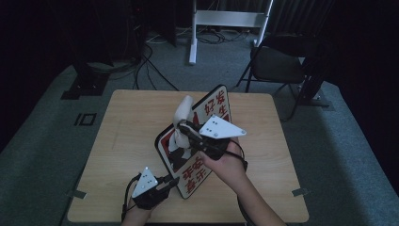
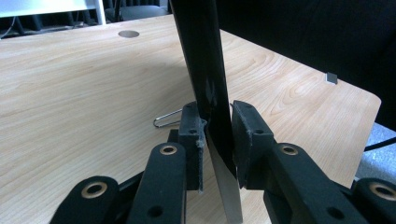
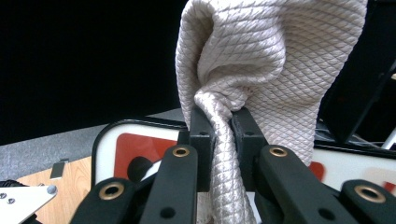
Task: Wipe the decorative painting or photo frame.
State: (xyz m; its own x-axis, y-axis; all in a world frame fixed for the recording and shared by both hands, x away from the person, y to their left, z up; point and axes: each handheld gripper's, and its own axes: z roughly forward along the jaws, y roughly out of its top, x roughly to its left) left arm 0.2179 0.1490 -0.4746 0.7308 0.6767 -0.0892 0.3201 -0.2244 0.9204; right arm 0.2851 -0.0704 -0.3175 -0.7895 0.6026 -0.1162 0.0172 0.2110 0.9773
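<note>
the right gripper [image 1: 188, 131] is clamped on a bunched fold of a pale quilted cloth [image 1: 182, 123], which stands up from its jaws in a loose plume above the sign; in the right gripper view the cloth [image 3: 261, 60] is pinched tight between the two pads, with a tail hanging down below them; the left gripper [image 1: 170, 180] is closed on the near edge of a red, white and black sign board [image 1: 214, 110], holding it tilted up off the desk [image 1: 127, 122] so that its printed face looks toward the right hand; in the left gripper view the board's dark edge [image 2: 205, 74] runs straight up between the pads, and a small wire clip [image 2: 167, 120] lies on the wood just to the left of them; the board sits over the middle of the desk, its near corner low at the left gripper, its far corner raised; the work in hand looks like wiping the sign's face with the cloth; to do it well, keep the left grip firm and steady so the board cannot swing, bring the cloth down flat against the face rather than its pinched tip, and stroke along the board toward the held edge, so the push goes into the grip and not against it; press lightly, since the board is held at one edge and could lever out.
</note>
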